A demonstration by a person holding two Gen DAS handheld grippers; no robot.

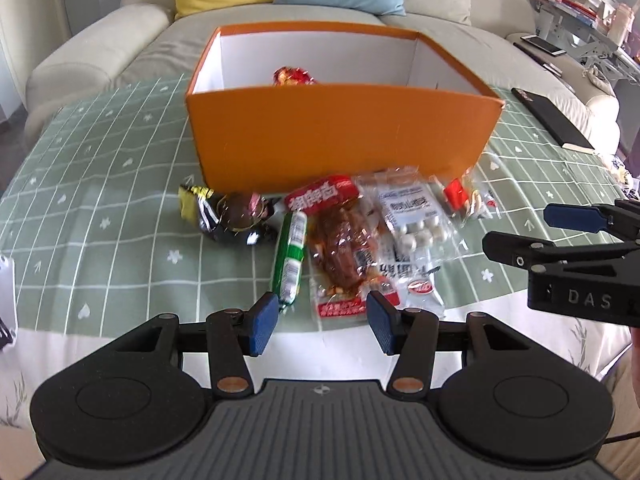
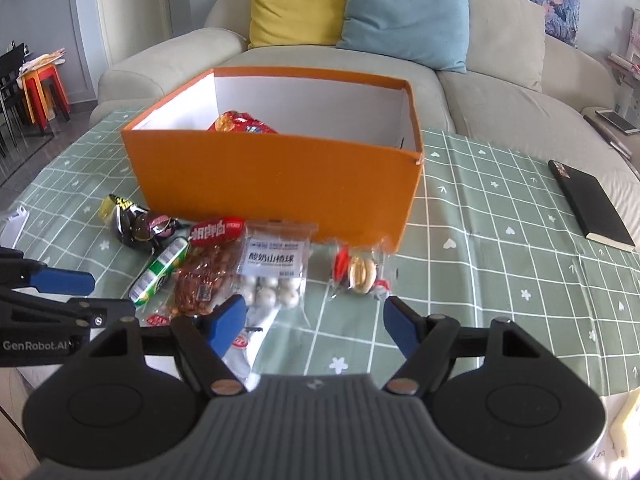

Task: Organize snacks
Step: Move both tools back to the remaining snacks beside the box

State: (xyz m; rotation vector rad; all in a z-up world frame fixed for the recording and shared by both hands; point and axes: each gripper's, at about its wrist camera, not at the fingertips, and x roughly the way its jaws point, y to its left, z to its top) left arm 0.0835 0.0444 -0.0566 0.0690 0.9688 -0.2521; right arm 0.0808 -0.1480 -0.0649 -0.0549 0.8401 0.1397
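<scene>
A cream sofa (image 2: 500, 92) with yellow cushion (image 2: 298, 2) and blue cushion (image 2: 404, 18) sits in daylight.

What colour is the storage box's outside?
Orange box, white inside; clearest in the right wrist view.

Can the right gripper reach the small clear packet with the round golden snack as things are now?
Probably yes: the right gripper is open, the golden snack packet lies just ahead, nothing between.

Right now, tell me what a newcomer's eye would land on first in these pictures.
The big orange box dominates the middle of the green checked tablecloth, open-topped with a red snack packet inside. In front of it lies a row of loose snacks, among them a clear bag of white balls. Behind, a yellow cushion and a blue cushion brighten the sofa.
</scene>
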